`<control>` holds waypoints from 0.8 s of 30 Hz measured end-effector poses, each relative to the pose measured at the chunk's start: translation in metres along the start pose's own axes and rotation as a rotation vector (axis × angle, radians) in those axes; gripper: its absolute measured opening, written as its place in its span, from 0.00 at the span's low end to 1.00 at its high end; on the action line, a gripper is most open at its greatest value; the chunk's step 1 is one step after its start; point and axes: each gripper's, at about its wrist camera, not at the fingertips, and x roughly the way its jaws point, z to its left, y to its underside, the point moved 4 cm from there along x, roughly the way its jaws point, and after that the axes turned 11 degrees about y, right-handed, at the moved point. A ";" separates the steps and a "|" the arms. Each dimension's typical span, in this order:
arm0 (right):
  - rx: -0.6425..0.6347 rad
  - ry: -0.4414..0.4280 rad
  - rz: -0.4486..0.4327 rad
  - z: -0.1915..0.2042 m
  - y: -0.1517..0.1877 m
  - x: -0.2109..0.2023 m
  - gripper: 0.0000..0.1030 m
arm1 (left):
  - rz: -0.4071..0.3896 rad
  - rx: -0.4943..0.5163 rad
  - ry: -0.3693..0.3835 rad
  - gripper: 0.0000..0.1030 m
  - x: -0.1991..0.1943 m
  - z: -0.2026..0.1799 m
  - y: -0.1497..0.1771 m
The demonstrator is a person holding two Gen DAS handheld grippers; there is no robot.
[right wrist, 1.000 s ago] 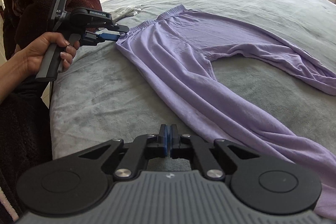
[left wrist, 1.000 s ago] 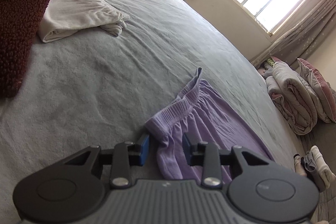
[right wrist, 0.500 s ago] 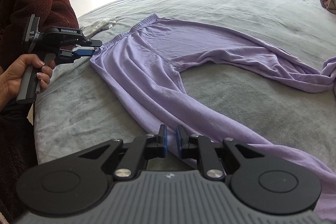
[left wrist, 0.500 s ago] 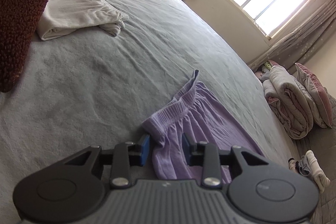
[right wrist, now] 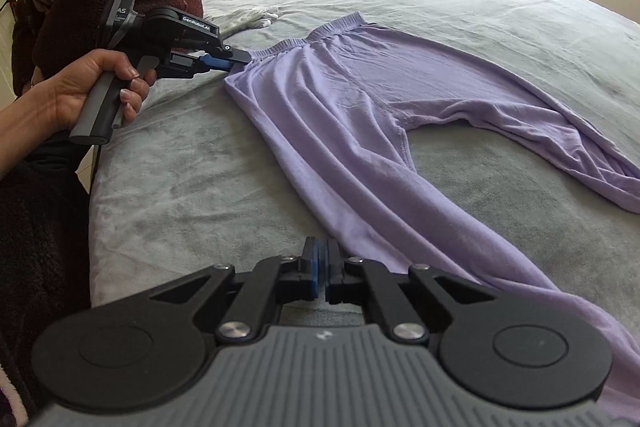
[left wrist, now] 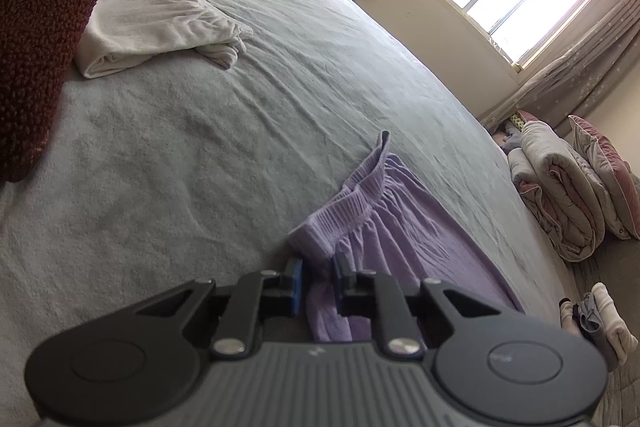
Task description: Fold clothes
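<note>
The lavender leggings (right wrist: 352,131) lie spread on the grey bedsheet (right wrist: 192,187), waistband toward the person's left hand (right wrist: 86,95), the two legs splayed apart away from it. The left gripper (left wrist: 317,269) has the near corner of the waistband (left wrist: 344,203) between its jaws, and they are closing on it; in the right wrist view the blue pads (right wrist: 216,62) meet the fabric right at the corner. The right gripper (right wrist: 322,267) sits just beside the near leg's edge, away from the waistband, with its jaws clenched together and, as far as can be seen, nothing between them.

The main risk is at the waistband. The bite is on the very corner, so a pull could let the ribbed elastic slip out, or catch only the top layer and leave the back layer lying on the bed. Because the right gripper seems to hold no cloth, a lift by the left alone would drag the leggings across the sheet, bunching the near leg and twisting the far one, which is already wrinkled near its cuff. The right jaws would have to spread again before they can take the leg; pressing down clenched would only push a crease into it. A folded white garment (left wrist: 148,23) lies beyond the waistband, well apart from it.
</note>
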 end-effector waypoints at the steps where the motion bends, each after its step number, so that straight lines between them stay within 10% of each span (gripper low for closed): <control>1: -0.011 0.003 0.000 0.002 0.001 -0.001 0.06 | 0.000 0.000 0.000 0.15 -0.001 0.001 0.000; 20: 0.022 0.100 -0.035 -0.006 -0.008 0.016 0.35 | -0.013 -0.013 0.002 0.16 0.001 0.000 -0.003; 22: -0.037 0.121 -0.041 0.002 -0.007 0.015 0.34 | -0.016 -0.018 0.002 0.16 0.002 0.001 -0.003; 24: -0.067 0.119 -0.046 0.006 -0.007 0.010 0.10 | -0.021 -0.008 0.003 0.15 0.001 0.000 -0.004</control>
